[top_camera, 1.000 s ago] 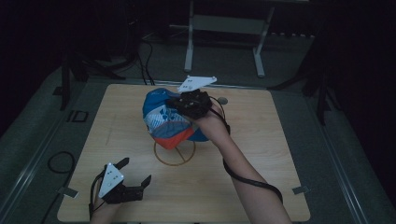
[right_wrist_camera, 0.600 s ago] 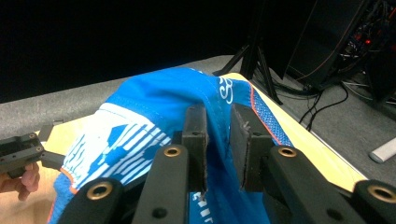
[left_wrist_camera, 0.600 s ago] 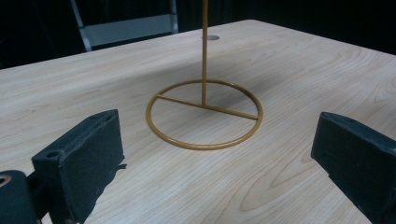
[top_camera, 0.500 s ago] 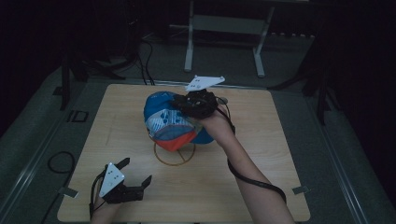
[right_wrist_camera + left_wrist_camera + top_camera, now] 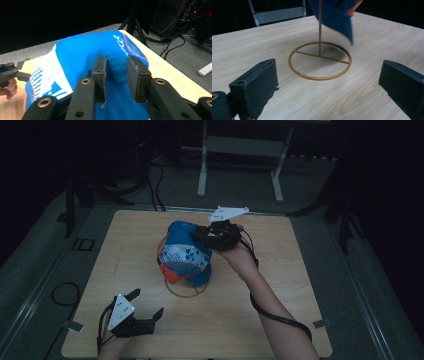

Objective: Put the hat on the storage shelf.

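Over the pale wooden worktop (image 5: 280, 320), the right gripper (image 5: 216, 236) pinches the blue fabric cap (image 5: 187, 255) atop a gold wire stand (image 5: 320, 61); lift straight up. Left gripper (image 5: 137, 320) fingers gape, idle.

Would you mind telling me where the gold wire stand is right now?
In the high view the gold wire stand sits near the middle of the wooden table, its ring base under the blue cap that the right gripper pinches; the left gripper rests open nearby.
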`<state>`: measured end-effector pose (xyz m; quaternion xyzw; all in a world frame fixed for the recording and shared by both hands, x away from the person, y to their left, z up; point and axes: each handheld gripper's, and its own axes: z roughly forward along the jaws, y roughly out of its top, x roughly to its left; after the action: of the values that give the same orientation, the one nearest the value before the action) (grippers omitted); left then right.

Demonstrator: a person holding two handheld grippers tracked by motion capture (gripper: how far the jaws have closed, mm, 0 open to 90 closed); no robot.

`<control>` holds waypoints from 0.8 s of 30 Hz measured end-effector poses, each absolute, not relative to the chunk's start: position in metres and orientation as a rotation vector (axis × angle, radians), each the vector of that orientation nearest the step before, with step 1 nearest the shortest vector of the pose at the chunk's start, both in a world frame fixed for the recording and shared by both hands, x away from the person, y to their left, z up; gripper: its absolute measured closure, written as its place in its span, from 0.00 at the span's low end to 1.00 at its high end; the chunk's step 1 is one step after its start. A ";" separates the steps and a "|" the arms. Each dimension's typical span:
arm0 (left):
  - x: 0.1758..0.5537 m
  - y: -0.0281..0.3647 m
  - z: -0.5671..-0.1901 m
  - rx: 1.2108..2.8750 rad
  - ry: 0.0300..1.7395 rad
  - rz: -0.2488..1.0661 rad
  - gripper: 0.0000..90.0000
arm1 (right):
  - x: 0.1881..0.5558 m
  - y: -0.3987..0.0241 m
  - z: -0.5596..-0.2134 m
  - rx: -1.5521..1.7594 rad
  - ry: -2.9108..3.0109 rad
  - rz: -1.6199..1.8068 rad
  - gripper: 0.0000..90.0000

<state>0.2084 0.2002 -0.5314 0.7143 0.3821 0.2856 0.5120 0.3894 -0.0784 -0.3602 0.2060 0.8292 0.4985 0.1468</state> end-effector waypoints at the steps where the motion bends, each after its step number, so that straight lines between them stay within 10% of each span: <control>1: 0.208 0.200 -0.531 1.717 0.919 0.686 0.03 | 0.389 -0.080 -0.360 0.599 2.388 1.437 0.76; 24: 0.207 0.195 -0.532 1.706 0.911 0.659 0.03 | 0.372 -0.121 -0.374 0.583 2.387 1.541 0.20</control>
<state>0.2070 0.1950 -0.5317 0.7121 0.3801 0.2753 0.5221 0.3718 -0.1211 -0.3739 0.1995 0.8169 0.5276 0.1203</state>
